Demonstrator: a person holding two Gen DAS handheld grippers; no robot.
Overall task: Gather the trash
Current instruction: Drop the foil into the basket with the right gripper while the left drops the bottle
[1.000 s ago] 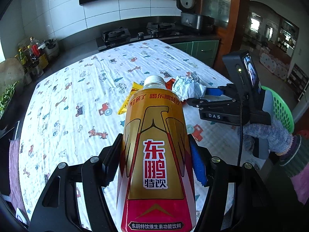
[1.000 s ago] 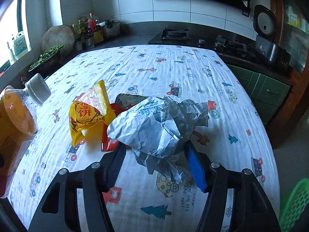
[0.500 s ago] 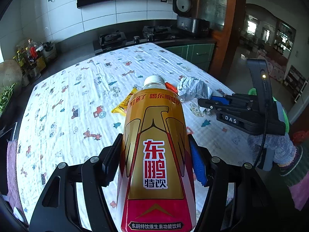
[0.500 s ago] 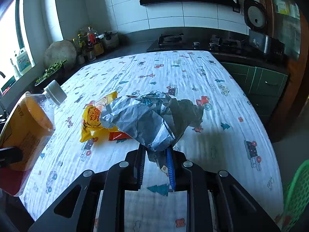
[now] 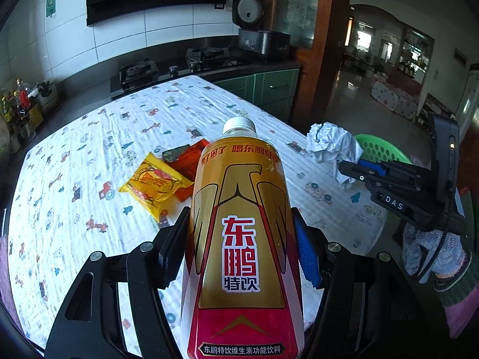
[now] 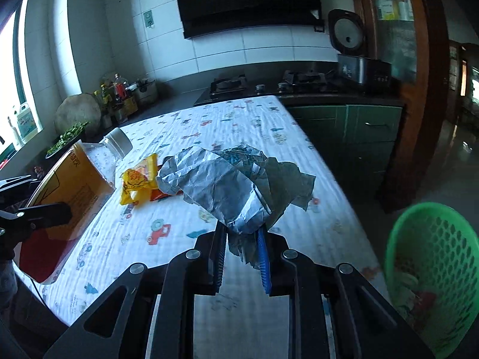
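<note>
Golden bottle [image 5: 239,233], cap pointing away, seemingly upright

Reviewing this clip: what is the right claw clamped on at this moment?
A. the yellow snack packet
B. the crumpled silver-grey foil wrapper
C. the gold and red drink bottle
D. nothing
B: in the right wrist view the right claw has its pads pressed on the crumpled silver-grey foil wrapper, lifted clear of the patterned tablecloth.
</note>
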